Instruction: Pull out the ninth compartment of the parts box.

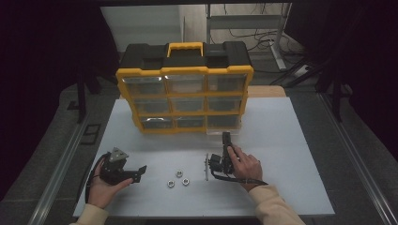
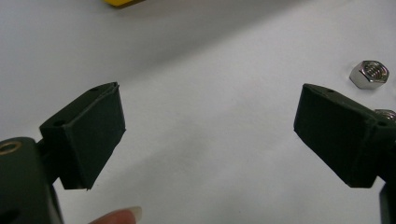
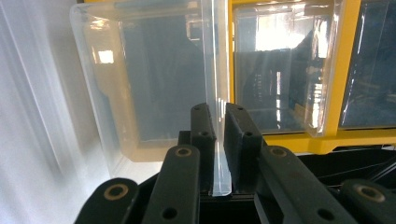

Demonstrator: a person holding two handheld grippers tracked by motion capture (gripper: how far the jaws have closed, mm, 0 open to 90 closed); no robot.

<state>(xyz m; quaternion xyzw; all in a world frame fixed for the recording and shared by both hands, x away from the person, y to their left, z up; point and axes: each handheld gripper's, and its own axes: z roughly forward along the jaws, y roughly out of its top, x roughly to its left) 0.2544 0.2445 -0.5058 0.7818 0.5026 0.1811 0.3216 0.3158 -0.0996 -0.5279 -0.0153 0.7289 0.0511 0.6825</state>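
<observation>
A yellow and black organizer case (image 1: 184, 70) stands upright at the back of the white table, with clear drawers in three rows. Its bottom right drawer (image 1: 224, 123) sits slightly pulled out. My right gripper (image 1: 226, 137) is shut on that drawer's thin clear front tab (image 3: 217, 140); the drawer (image 3: 154, 84) is see-through and looks empty. My left gripper (image 1: 139, 173) rests low over the table at the front left, jaws wide open with nothing between them (image 2: 210, 135). Three steel nuts (image 1: 179, 178) lie between the two hands; one nut (image 2: 369, 73) lies just beyond the left gripper's right-hand jaw.
The white table top (image 1: 281, 140) has a strip of bare surface to the right of the case. A second nut (image 2: 385, 113) peeks from behind the left gripper's right-hand jaw. A fingertip (image 2: 116, 217) shows at the bottom of the left gripper view. Dark floor and rails flank the table.
</observation>
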